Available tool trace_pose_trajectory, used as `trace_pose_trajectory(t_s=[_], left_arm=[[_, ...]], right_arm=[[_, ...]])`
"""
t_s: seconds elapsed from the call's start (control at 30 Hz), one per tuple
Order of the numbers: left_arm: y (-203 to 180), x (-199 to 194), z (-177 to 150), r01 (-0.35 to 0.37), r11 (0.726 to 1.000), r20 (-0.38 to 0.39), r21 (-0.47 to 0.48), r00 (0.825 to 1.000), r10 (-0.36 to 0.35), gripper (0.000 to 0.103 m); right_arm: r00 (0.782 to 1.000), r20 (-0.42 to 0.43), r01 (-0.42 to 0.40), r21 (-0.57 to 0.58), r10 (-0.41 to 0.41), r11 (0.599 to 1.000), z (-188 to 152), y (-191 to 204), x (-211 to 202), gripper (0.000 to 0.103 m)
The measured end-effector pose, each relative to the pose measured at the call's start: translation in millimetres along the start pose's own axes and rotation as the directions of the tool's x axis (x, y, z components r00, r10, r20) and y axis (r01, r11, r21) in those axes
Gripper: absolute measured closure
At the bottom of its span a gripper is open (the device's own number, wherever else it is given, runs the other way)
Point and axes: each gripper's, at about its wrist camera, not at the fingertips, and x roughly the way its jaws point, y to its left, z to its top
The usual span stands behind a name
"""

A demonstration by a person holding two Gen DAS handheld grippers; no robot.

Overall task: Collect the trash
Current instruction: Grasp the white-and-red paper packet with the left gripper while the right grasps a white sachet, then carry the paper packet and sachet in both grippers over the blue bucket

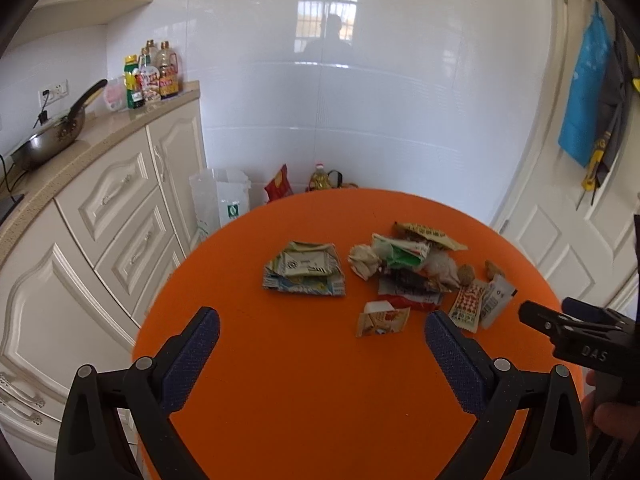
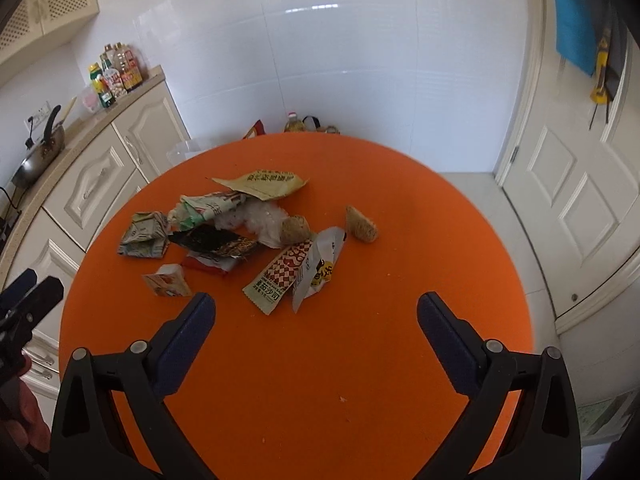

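Home kitchen: wok (image 1: 52, 140) on counter (image 1: 104, 128), oil bottles (image 1: 154, 74), cabinets (image 1: 120, 196).

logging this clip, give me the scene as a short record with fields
surface: round orange table
trash: loose pile of wrappers near the table's middle
nearest right gripper: red-checked sauce sachet
nearest left gripper: small torn packet
apart from pile: folded printed wrapper, bread chunk
left gripper: open, empty, above the table
right gripper: open, empty, above the table
collected so far: nothing held
bin: none clearly in view
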Motion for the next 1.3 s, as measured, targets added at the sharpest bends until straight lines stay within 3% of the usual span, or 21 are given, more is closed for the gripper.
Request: trace_pose_trajectory(t_s=[0.17,0.37,0.43,0.5,0.53,0.63,0.67,0.7,0.77,0.87,1.07,1.1,1.3], left_arm=[[-14.7,45.5,8.5,0.007,1.0,-0.052,0.013,0.999,-0.006,0.002],[-31.0,104.2,10.4,0.017,0.999,-0.112,0.044,0.994,-0.012,0.002],[-36.3,125.5,12.0,0.015,0.998,-0.133,0.061,0.991,-0.007,0.002],[-41.6,146.1,13.7,0.013,0.997,-0.151,0.079,0.989,-0.001,0.004],[-43.9,156.6,14.1,0.016,0.996,-0.161,0.087,0.987,-0.002,0.004],[-47.9,181.2,9.5,0.036,0.995,-0.199,0.093,0.98,-0.017,0.017],[-51.4,182.5,8.6,0.037,0.992,-0.179,0.121,0.984,-0.015,0.024],[-53.8,184.4,8.7,0.038,0.991,-0.178,0.131,0.984,-0.015,0.024],[-53.6,187.2,10.8,0.045,0.991,-0.173,0.127,0.985,-0.023,0.038],[-49.4,192.7,15.1,0.045,0.993,-0.172,0.11,0.985,-0.026,0.051],[-43.6,194.9,12.4,0.045,0.994,-0.163,0.1,0.986,-0.029,0.059],[-41.0,192.8,10.4,0.051,0.995,-0.161,0.091,0.986,-0.036,0.059],[-32.4,175.4,1.7,0.1,0.994,-0.149,0.051,0.985,-0.092,0.06]], right_arm=[[0.998,-0.054,-0.041,0.034,0.043,0.999,5.3,-6.6,32.7,0.029],[0.991,-0.085,-0.1,0.07,0.105,0.993,11.5,-11.9,58.6,0.042],[0.988,-0.094,-0.116,0.083,0.123,0.99,13.1,-15.3,66.0,0.051],[0.985,-0.107,-0.128,0.094,0.138,0.987,13.0,-18.8,71.8,0.068],[0.985,-0.1,-0.132,0.095,0.141,0.987,12.7,-20.9,72.0,0.07],[0.983,-0.101,-0.146,0.101,0.156,0.984,11.3,-25.6,71.8,0.076],[0.983,-0.1,-0.147,0.102,0.157,0.984,10.8,-26.5,70.8,0.079],[0.984,-0.096,-0.143,0.095,0.152,0.985,9.7,-26.9,68.0,0.082],[0.985,-0.088,-0.142,0.094,0.151,0.985,8.8,-28.2,64.3,0.083],[0.986,-0.076,-0.141,0.09,0.148,0.986,10.5,-28.8,61.8,0.08],[0.99,-0.081,-0.109,0.066,0.114,0.992,16.7,-22.3,72.0,0.079],[0.99,-0.084,-0.104,0.061,0.109,0.993,16.7,-21.9,73.9,0.083],[0.987,-0.064,-0.144,0.077,0.149,0.987,6.6,-27.1,58.8,0.086]])
